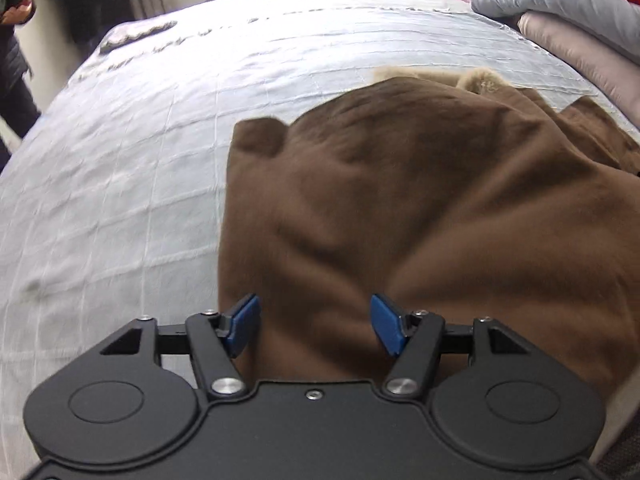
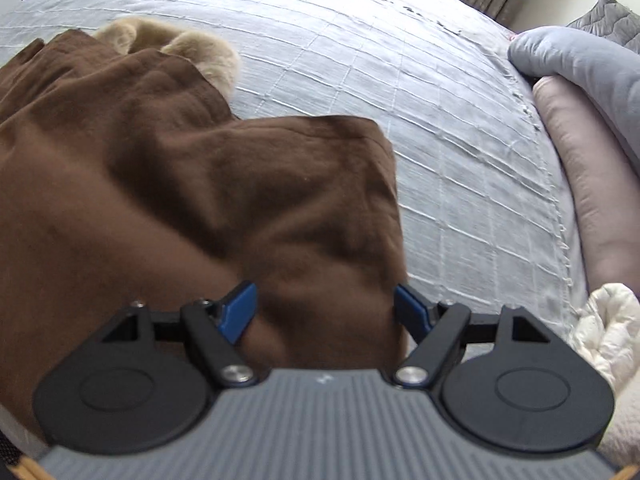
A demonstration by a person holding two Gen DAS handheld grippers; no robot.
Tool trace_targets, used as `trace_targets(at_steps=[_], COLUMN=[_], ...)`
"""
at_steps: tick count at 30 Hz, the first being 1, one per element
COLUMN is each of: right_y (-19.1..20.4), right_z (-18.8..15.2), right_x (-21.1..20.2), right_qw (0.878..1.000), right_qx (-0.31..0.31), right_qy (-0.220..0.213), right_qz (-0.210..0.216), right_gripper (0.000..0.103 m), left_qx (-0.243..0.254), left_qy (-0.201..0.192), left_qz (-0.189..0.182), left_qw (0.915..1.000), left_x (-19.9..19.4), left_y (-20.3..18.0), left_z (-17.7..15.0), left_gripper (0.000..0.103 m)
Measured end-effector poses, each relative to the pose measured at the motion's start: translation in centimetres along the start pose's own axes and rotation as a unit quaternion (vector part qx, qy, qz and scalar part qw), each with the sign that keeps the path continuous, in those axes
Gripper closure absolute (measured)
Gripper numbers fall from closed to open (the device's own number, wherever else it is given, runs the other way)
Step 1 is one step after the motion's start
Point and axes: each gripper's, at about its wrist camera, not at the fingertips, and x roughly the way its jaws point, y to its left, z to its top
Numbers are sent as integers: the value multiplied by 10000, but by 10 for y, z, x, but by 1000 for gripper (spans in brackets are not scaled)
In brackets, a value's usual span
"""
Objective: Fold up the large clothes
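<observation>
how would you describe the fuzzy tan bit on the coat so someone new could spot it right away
Start with the bed under its pale grey quilted cover, then find the big brown coat heaped on it. At the coat's far end, away from both open grippers, a cream-tan fur trim pokes out. It is the only fluffy, light-coloured patch on the otherwise smooth dark brown fabric.

Daylight, bright, soft. Glare blows out the grey bedspread (image 1: 168, 128) at its far end in the left wrist view, purple fringing along that edge. Strong fisheye bending around the bedspread. Brown garment (image 1: 420, 208) motion-blurred, folds smeared; shadows shallow in its creases.
</observation>
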Motion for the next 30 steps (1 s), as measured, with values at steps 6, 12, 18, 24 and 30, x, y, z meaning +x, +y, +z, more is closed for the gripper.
trace_targets(at_steps=[6, 12, 18, 24, 30], right_y=[24, 61, 94, 115, 122], right_z=[-16, -19, -8, -1, 0], right_x=[-40, -55, -59, -39, -12], right_qw=[9979, 9926, 9875, 9833, 9825], right_qx=[-305, -743, -1101, -1393, -1403], right_qy=[-175, -174, -225, -40, 172], right_qz=[551, 943, 1104, 1167, 1216], right_gripper=[22, 21, 21, 21, 17], left_qx=[-63, -1128, -1890, -1753, -1860], left_qy=[470, 941, 1094, 527, 345], left_qz=[-516, -1161, -1937, -2026, -1940], left_qw=[9975, 9823, 9565, 9620, 9626], left_x=[-26, -8, 36, 35, 26], left_y=[2, 43, 56, 43, 29], left_z=[-24, -44, -50, -55, -60], left_gripper=[13, 13, 14, 27, 66])
